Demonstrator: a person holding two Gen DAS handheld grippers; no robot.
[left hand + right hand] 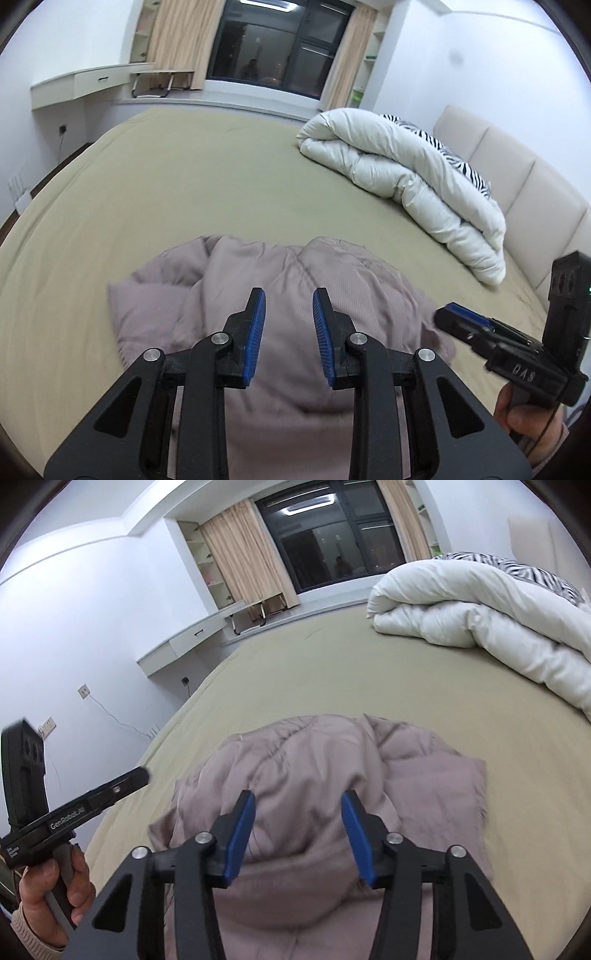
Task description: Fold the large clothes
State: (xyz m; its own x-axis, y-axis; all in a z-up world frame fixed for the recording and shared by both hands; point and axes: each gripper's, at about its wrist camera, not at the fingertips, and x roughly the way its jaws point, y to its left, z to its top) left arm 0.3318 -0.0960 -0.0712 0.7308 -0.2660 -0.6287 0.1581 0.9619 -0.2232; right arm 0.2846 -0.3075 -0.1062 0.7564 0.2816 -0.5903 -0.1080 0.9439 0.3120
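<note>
A mauve padded garment (280, 295) lies crumpled on the olive bed sheet (184, 184), near the front edge; it also shows in the right wrist view (314, 768). My left gripper (289, 301) hovers above the garment, jaws open and empty. My right gripper (298, 802) hovers above the same garment, jaws open wider and empty. The right gripper shows from the side in the left wrist view (448, 314), at the garment's right edge. The left gripper shows in the right wrist view (142, 773), left of the garment.
A rolled white duvet (406, 177) with a zebra-print cover (458, 158) lies at the bed's far right, by the beige headboard (517, 184). A wall desk (85, 85) and a dark window (280, 48) stand beyond the bed. The sheet stretches bare to the left.
</note>
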